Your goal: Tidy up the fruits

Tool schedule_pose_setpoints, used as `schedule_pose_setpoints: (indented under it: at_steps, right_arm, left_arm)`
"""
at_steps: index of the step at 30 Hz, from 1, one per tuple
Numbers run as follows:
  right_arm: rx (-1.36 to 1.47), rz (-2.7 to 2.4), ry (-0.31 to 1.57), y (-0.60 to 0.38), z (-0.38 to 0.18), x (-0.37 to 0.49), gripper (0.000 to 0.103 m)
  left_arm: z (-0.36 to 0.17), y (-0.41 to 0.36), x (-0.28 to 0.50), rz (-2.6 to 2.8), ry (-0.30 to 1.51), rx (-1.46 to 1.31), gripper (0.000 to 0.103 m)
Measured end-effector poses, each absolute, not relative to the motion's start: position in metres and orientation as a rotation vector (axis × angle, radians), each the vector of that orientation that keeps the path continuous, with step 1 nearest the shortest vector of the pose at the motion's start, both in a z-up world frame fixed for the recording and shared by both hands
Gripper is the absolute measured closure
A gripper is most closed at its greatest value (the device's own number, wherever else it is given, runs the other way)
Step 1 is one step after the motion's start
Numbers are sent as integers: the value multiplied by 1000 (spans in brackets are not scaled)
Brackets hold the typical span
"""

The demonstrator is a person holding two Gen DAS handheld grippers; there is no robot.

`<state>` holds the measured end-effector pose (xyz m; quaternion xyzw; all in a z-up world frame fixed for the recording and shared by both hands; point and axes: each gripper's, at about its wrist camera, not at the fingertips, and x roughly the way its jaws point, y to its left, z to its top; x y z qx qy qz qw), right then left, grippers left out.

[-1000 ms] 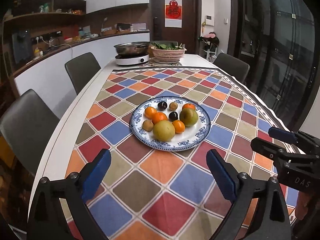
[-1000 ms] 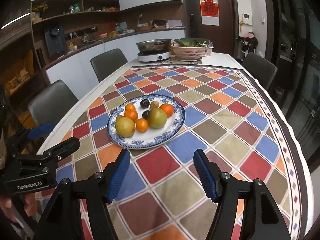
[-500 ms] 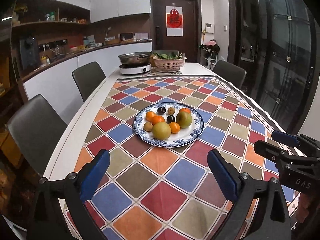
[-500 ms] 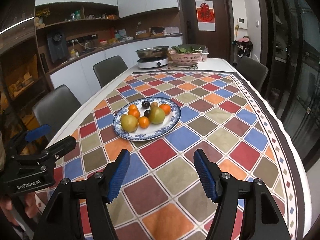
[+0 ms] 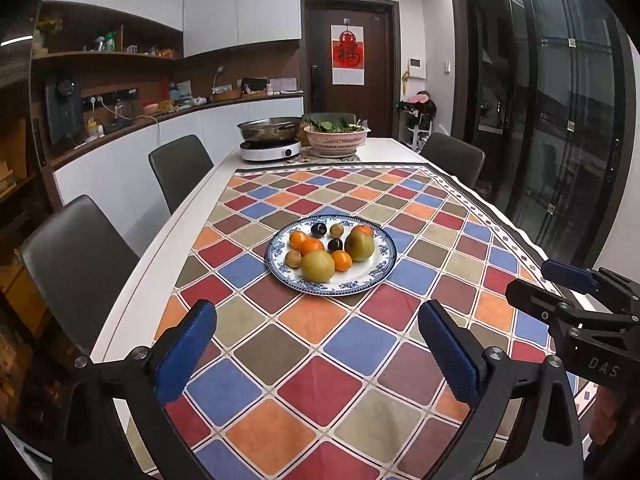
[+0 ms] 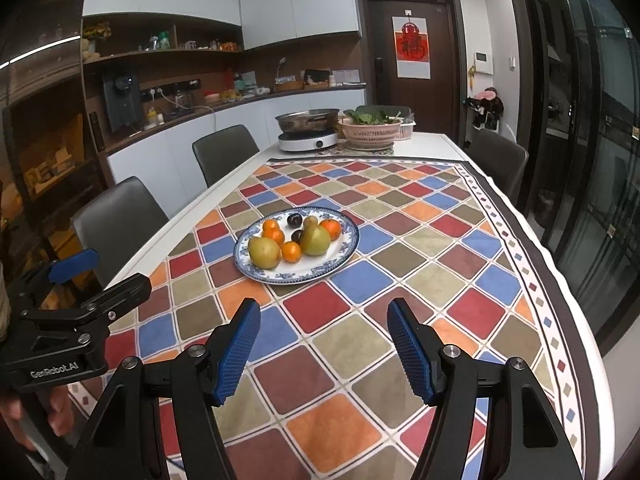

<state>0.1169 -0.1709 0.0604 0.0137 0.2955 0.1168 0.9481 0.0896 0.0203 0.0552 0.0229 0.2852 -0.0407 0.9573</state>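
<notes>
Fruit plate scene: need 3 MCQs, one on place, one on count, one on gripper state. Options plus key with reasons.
1. Where do the fruits lie?
A. in the pink basket
B. on the blue-rimmed plate
C. loose on the tablecloth

2. How many large yellow-green pears are on the plate?
A. two
B. four
C. none

3. What is the state of the two grippers?
A. both shut on a fruit
B. left holds an orange
C. both open and empty

Key:
1 B: all fruits sit on the blue-rimmed plate.
2 A: one pear at the front, another pear behind it to the right.
3 C: the left gripper and right gripper have their jaws apart over bare tablecloth, short of the plate.
</notes>
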Motion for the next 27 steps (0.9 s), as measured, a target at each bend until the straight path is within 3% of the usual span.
schedule_pose_setpoints:
  at_steps: [27]
  right_arm:
    - [15,240,562,-174,69,98,37]
  left_arm:
    - [68,21,66,-67,535,37,0]
